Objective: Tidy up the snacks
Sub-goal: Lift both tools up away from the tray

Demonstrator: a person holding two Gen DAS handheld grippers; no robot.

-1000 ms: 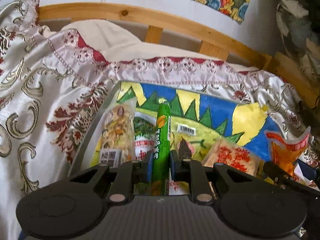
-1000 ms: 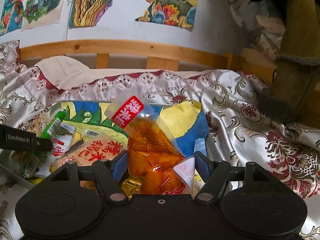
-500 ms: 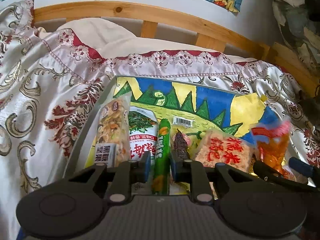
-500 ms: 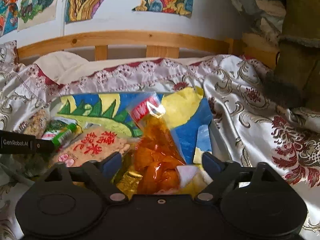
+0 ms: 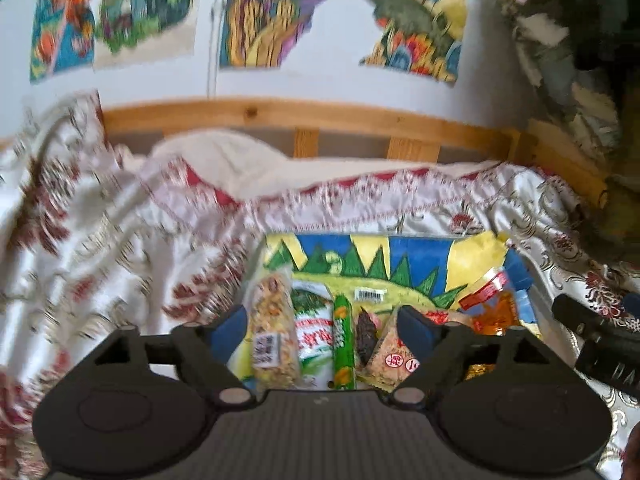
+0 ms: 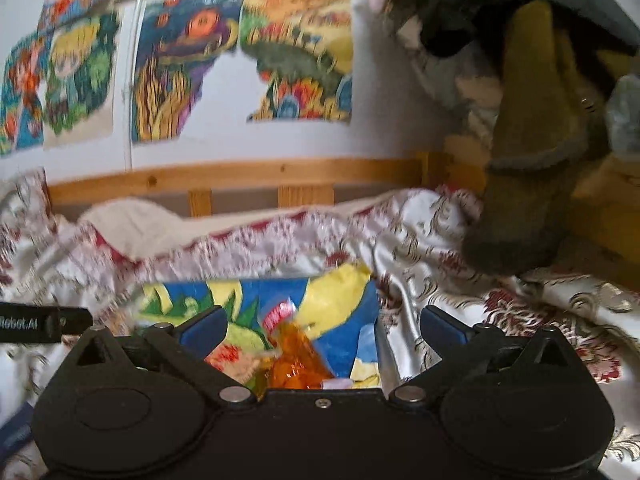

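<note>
In the tray (image 5: 532, 304) on the patterned bedspread (image 5: 100, 248) the snacks lie side by side. From the left: a nut bar (image 5: 274, 328), a white-and-green packet (image 5: 314, 320), the green sausage stick (image 5: 344, 344), a dark wrapped piece (image 5: 366, 336), a rice cake pack (image 5: 394, 356) and, far right, the orange pouch (image 6: 294, 360). The left gripper (image 5: 322, 326) is opening, its jaws wide and pressing on nothing; the right gripper (image 6: 322, 326) is opening too, empty — the pouch lies below it. These packs look light, soft and crinkly — probably slippery; the stick is best pinched mid-length, the pouch by its sealed top.
</note>
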